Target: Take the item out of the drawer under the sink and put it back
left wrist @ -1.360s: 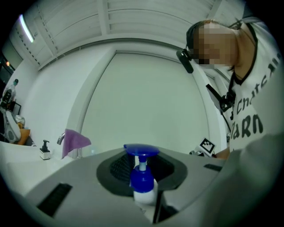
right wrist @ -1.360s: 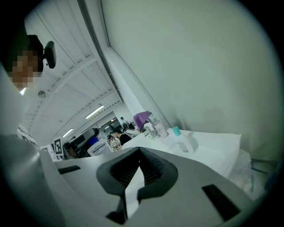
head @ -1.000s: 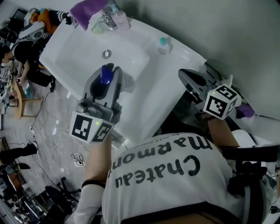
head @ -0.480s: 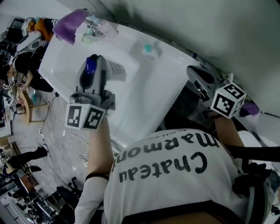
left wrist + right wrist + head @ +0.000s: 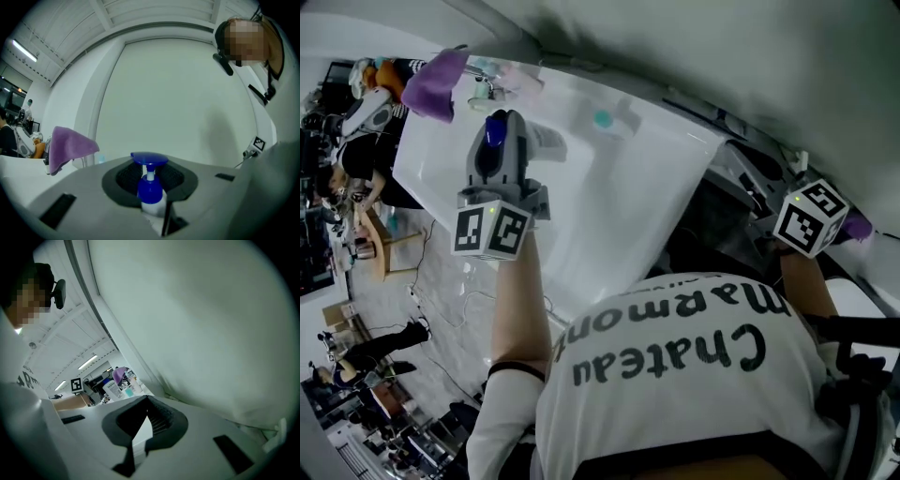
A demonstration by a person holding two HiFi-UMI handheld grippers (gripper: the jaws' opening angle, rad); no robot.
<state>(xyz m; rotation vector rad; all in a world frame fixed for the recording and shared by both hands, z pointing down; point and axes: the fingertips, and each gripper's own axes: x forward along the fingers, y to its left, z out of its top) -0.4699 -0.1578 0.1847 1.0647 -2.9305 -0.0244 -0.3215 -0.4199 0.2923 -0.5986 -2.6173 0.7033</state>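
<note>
Beneath the left claw (image 5: 506, 131) spreads the broad white ceramic sink (image 5: 619, 187). Left claw is clamped on a white pump bottle with a blue dispenser head (image 5: 150, 190), held upright over the basin. Right claw (image 5: 143, 413), off past the sink's edge, is closed on nothing.

Judgement: the bottle is out and the return is due. That means lowering it to the drawer, which no view plainly shows.

White T-shirt (image 5: 675, 375) reads "Chateau Marmon…". The bottle label is unreadable.

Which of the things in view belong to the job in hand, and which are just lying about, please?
Job: white plastic pump bottle with blue top, held in the left gripper; white sink.
Lying about: purple cloth at the sink's back; small teal-capped bottle on the sink.
</note>
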